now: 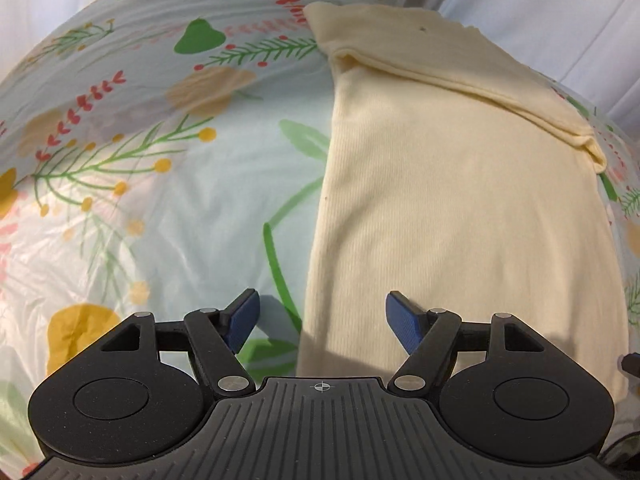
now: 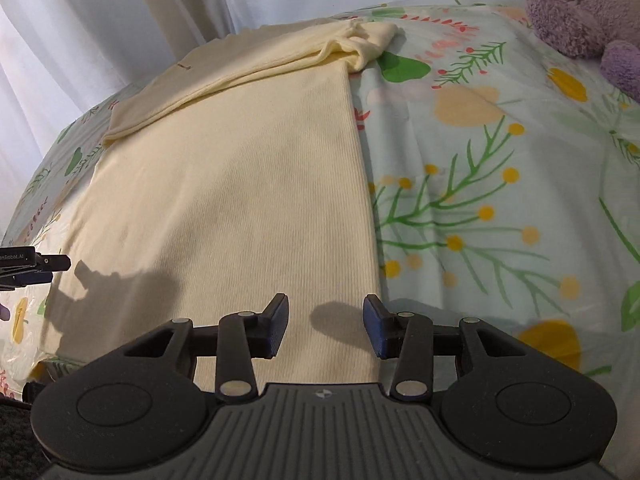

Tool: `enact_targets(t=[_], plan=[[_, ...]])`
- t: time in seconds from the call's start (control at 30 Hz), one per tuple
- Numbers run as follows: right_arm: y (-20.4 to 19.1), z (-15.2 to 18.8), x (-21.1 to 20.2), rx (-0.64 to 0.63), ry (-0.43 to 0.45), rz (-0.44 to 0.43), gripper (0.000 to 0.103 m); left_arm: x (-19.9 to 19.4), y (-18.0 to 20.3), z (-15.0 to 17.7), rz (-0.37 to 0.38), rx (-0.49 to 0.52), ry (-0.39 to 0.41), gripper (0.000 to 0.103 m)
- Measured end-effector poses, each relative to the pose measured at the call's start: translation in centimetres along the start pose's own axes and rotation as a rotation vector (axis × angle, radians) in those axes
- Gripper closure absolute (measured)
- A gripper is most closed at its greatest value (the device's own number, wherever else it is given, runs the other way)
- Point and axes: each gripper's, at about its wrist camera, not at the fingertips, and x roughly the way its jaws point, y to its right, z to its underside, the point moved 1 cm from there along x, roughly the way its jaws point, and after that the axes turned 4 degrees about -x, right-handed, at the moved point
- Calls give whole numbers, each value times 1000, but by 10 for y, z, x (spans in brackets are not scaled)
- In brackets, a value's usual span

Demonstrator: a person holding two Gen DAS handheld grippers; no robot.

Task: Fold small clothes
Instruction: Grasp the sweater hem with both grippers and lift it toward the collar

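Note:
A cream ribbed garment (image 1: 460, 200) lies flat on the floral sheet, its sides folded in to a long strip and a sleeve folded across its far end. My left gripper (image 1: 322, 320) is open and empty, hovering over the garment's near left edge. In the right wrist view the same garment (image 2: 240, 200) fills the middle. My right gripper (image 2: 325, 326) is open and empty over the garment's near right edge. The left gripper's fingers (image 2: 44, 266) show at the far left of that view.
The floral plastic sheet (image 1: 160, 200) covers the table on both sides of the garment and also shows in the right wrist view (image 2: 500, 200). A purple plush toy (image 2: 588, 12) sits at the far right corner. White curtains (image 2: 120, 8) hang behind the table.

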Motion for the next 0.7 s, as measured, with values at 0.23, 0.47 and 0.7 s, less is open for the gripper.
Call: enact_targets(t=[0.23, 0.47, 0.7], plan=[[24, 20, -5, 77, -36, -11, 71, -16, -7, 30, 1, 32, -34, 36], [24, 23, -6, 74, -53, -64, 91, -25, -11, 42, 59, 3, -74, 61], [27, 24, -4, 101, -56, -103, 96, -22, -16, 44, 135, -51, -127, 91]])
